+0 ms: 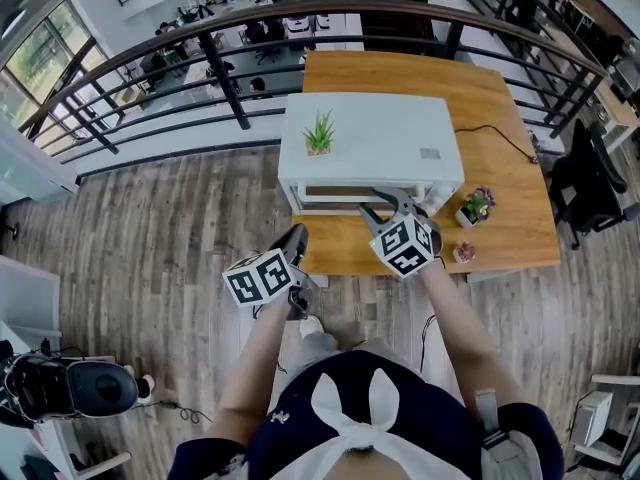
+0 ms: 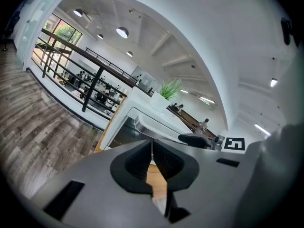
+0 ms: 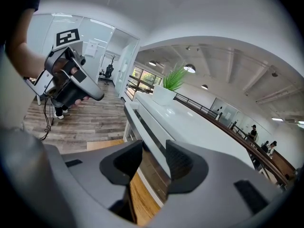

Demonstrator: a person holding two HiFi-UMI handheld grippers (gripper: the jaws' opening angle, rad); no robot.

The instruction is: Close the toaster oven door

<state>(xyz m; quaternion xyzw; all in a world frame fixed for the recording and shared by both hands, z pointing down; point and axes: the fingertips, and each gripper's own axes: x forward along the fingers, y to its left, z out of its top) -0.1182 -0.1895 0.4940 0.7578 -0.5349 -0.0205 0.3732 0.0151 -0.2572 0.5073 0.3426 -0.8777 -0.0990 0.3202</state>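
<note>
Toaster oven (image 1: 380, 143): white, on wooden worktop (image 1: 500, 118) | right gripper (image 3: 153, 158): jaws apart, astride door handle (image 3: 142, 127) | left gripper (image 2: 152, 158): jaws together, above floor beside worktop's near edge.

Potted plant (image 1: 319, 135) crowds the toaster oven (image 1: 400, 143) top (right half open).

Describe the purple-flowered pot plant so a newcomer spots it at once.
Start at the wooden table beside the railing, where the white toaster oven sits. In the head view, just right of the oven's front corner, a small pot plant stands on the wood. It alone has purple flowers; the green plant on top of the oven has none.
</note>
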